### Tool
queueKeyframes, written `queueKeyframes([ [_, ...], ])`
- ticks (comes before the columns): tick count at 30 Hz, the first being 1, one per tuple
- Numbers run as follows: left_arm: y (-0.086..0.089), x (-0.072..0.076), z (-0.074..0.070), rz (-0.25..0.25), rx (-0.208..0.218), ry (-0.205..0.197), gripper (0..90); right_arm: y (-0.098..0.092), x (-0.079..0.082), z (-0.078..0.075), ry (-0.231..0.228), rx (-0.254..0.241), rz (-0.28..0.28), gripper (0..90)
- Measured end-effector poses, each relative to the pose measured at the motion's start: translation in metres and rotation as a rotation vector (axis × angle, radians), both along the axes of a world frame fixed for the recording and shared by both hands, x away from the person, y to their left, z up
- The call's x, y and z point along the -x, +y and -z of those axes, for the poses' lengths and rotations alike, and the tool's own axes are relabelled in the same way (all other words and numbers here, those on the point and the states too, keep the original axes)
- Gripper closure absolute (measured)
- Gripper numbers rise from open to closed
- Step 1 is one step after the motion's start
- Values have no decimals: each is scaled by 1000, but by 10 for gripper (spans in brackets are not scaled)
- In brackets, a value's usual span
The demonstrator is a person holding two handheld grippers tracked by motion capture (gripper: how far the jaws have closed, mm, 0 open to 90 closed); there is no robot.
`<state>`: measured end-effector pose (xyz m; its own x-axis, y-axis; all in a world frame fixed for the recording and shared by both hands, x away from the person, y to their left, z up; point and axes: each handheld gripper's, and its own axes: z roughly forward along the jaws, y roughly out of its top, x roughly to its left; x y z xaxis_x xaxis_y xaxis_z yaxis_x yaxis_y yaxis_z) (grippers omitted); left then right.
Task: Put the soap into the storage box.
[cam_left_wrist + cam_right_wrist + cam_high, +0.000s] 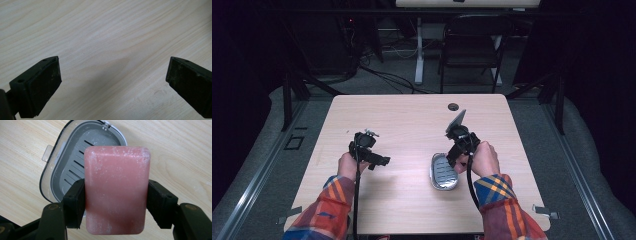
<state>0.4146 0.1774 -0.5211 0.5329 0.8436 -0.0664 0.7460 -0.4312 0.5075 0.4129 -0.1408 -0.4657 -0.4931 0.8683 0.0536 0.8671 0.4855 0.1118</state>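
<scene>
Left hand: the left hand (346, 165) comes in from the near edge of the table, in a red, orange and blue checked sleeve (323, 209). It sits to the left of the soap dish, well apart from it.
Left gripper: the black left gripper (113, 85) has its jaws spread wide with nothing between them. In the left gripper view it points down at bare wood.
Right hand: the right hand (484, 159) is just to the right of the soap dish, in the same kind of checked sleeve.
Right gripper: the black right gripper (115, 203) has its jaws squeezed on the two long sides of the pink soap bar. A black cable (470, 182) hangs from it, close by the soap dish.
Soap: the pink, rounded soap bar (116, 190) with white dusty marks is held up above the soap dish, not touching it.
Soap dish: the grey, rounded soap dish (443, 171) with slits in its floor lies flat on the table with nothing in it.
Table: the light wooden table (412, 125) has a small round dark hole (453, 106) in it, on the far side of the soap dish.
Room: past the table, far from the soap dish, the room is dark, with a black folding chair (472, 45), a white table leg (418, 50) and black cords on a grey floor (387, 80).
</scene>
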Motion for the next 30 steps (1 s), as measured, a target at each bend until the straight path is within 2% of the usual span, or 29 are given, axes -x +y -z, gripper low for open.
queueKeyframes([
  [14,0,0,0,6,1,5,0,7,-1,7,13,5,-12,372],
  [19,0,0,0,8,1,4,0,11,-1,11,11,5,2,372],
  [23,0,0,1,7,1,4,0,16,-4,14,31,23,-19,372],
  [30,0,0,0,9,2,4,0,22,-5,22,31,21,-1,371],
])
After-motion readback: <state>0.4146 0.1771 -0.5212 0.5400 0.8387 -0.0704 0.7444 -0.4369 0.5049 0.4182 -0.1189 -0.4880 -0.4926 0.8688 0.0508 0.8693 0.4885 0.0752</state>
